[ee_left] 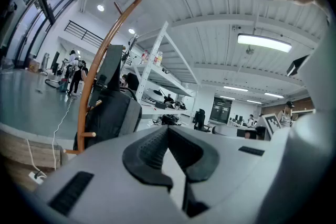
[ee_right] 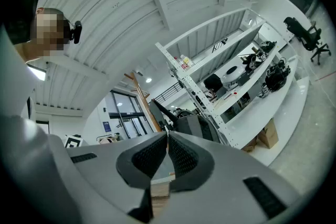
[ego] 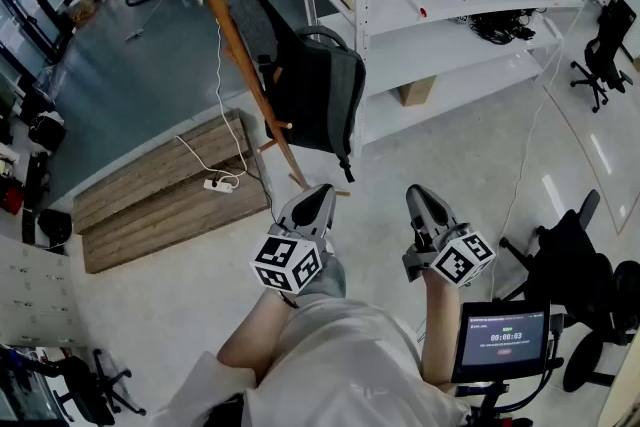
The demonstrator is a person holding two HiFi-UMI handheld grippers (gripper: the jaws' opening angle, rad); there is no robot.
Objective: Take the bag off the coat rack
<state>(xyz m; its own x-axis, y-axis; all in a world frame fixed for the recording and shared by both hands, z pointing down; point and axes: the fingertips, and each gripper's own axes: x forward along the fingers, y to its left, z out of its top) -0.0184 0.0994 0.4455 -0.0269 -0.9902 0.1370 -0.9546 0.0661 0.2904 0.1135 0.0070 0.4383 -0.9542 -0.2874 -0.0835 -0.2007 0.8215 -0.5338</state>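
Bag (ego: pixel 318 90): dark backpack, hanging on the right side of the slanted wooden coat rack (ego: pixel 235 45), upper centre of the head view. Its top loop sits up near a peg; which peg carries it I cannot tell.

Progress: nothing done yet, by my reading. The bag is on the rack and neither tool touches it.
- left hand-held gripper (ego: pixel 322 190): jaws together, nothing between them, lower centre of frame, well apart from the bag
- right hand-held gripper (ego: pixel 416 193): jaws together, empty, just right of the left one

Left to do, as I judge it: walk in, open one set of jaws, take the top loop or a strap, lift it clear of the peg, bring the bag away.

Edges and room:
- white shelving (ego: pixel 365 25) stands just right of the bag, so little room on that side; a lift up and toward the camera looks freer
- bare floor (ego: pixel 450 155) lies between the grippers and the rack's foot, an open path
- wooden platform (ego: pixel 160 200) lies left of the rack's foot, with a power strip (ego: pixel 218 183) and white cable on it, a trip risk if approached from the left
- office chair (ego: pixel 570 260) at lower right, well apart from the path
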